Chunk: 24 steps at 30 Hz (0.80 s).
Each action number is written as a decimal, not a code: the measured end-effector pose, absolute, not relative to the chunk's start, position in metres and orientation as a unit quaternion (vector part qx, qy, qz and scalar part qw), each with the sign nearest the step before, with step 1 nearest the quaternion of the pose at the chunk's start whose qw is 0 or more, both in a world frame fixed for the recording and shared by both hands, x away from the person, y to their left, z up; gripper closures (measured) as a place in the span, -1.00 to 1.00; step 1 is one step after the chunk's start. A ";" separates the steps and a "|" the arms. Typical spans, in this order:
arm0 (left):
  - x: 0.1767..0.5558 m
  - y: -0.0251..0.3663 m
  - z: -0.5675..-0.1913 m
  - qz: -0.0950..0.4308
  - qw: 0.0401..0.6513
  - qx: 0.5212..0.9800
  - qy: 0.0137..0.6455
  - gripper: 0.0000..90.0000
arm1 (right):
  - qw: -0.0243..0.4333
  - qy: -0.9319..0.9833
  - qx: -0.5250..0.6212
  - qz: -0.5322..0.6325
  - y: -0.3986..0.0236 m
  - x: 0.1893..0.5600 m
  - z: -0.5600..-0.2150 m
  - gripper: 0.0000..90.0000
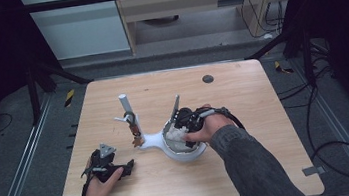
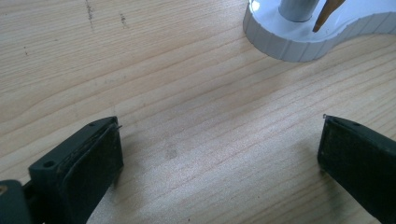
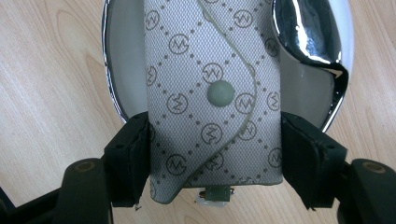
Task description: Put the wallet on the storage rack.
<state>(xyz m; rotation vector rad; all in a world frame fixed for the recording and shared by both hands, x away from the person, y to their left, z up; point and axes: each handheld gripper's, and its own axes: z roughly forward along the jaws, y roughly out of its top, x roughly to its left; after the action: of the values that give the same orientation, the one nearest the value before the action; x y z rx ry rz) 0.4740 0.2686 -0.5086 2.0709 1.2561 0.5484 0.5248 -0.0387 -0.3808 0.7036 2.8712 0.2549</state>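
Black rubber-faced pads of the left gripper [image 2: 219, 154] stand wide apart over bare pale wood, nothing between them; in the high view this gripper [image 1: 121, 169] rests near the table's [image 1: 271, 166] front left, held in a hand [image 1: 100, 187] that comes in from the bottom edge. Just beyond its jaws curves the ribbed white plastic edge of a stand [image 2: 299, 42], a round grey post rising from it. From above, the stand [image 1: 153, 141] is a smooth, white, teardrop-shaped base with a slim white post [image 1: 127, 109] on its narrow end, small items hanging from hooks on it. Its wide end carries a round dish with a bright chrome rim [image 3: 112, 70]. To the right, the right gripper [image 3: 215, 158] is clamped on a pouch [image 3: 210, 93], a soft, flat case of finely woven grey-white fabric printed with dotted diamonds and circled monograms, its curved flap fastened by a dull green snap. The pouch lies over the dish, pads pressing both of its long sides. In the high view the right gripper [image 1: 182, 127] and hand [image 1: 211, 128] are on the dish, a grey knitted sleeve [image 1: 256, 168] trailing back.
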 end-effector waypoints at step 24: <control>0.474 0.268 -0.509 0.208 0.325 0.790 0.476 -1.00 | 0.090 0.965 0.234 0.083 -0.034 0.527 -0.386 -0.32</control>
<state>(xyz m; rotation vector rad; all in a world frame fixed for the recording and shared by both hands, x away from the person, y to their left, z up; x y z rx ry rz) 0.4740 0.2679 -0.5087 2.0721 1.2488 0.5452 0.5270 -0.0335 -0.3858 0.6954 2.8689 0.2467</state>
